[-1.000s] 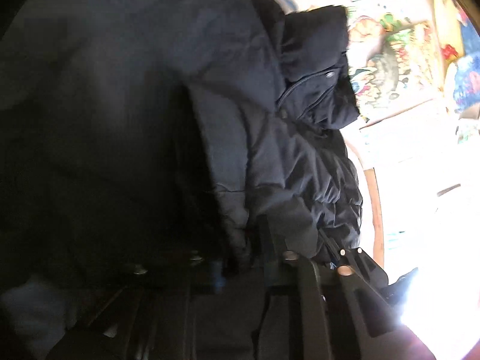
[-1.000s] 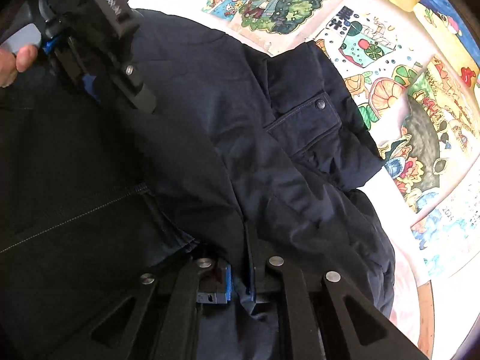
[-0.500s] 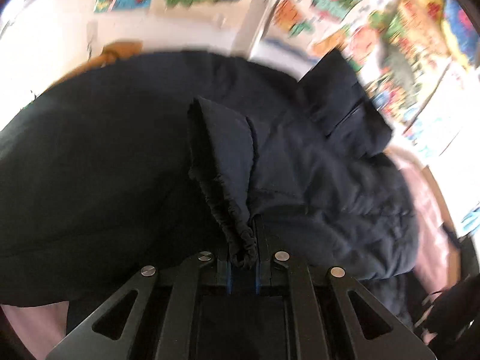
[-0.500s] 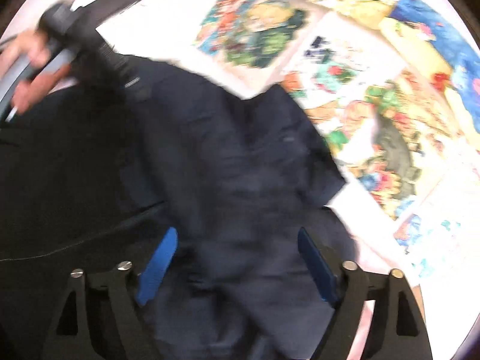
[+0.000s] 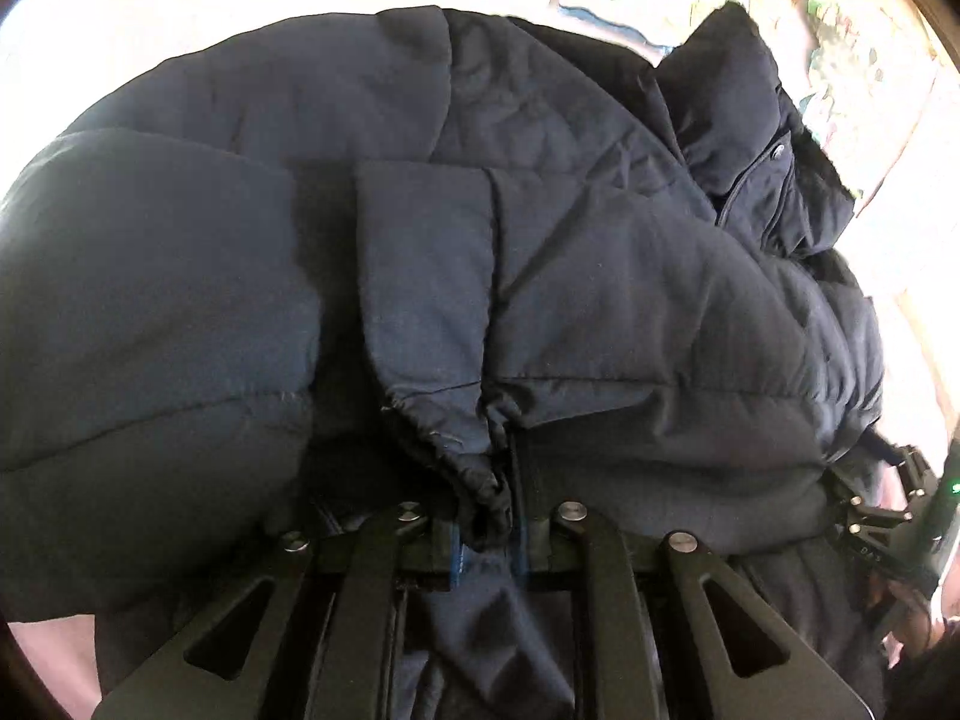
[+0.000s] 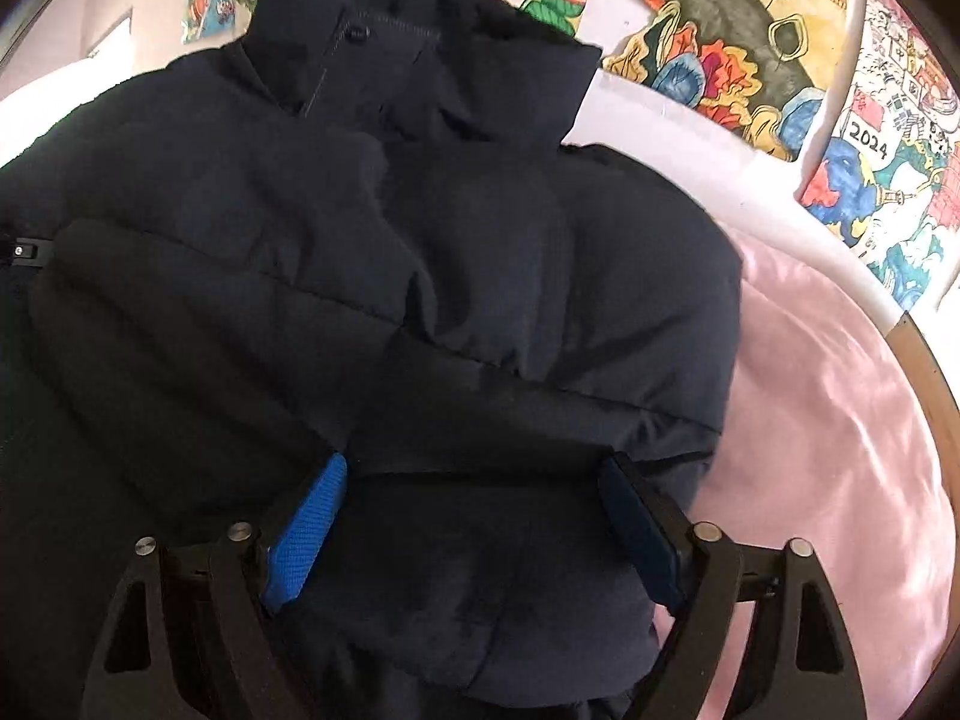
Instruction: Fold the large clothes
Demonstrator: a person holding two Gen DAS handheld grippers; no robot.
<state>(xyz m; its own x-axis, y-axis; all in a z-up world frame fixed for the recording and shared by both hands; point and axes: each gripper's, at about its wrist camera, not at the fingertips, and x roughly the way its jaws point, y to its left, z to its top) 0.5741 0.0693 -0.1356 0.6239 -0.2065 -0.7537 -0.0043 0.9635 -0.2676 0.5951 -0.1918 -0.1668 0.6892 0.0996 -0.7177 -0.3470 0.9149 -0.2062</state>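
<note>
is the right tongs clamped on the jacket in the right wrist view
No, the right tongs stand wide apart over the dark jacket, their blue pads not pressing on the fabric.

A dark navy puffer jacket (image 6: pixel 372 276) lies heaped on the pink sheet, collar up toward the far edge, its elastic-cuffed sleeve (image 5: pixel 438 324) folded across the quilted body.

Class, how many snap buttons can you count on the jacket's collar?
1, on the collar flap: the snap shows near the top in the right wrist view. Others may be hidden in folds.
</note>
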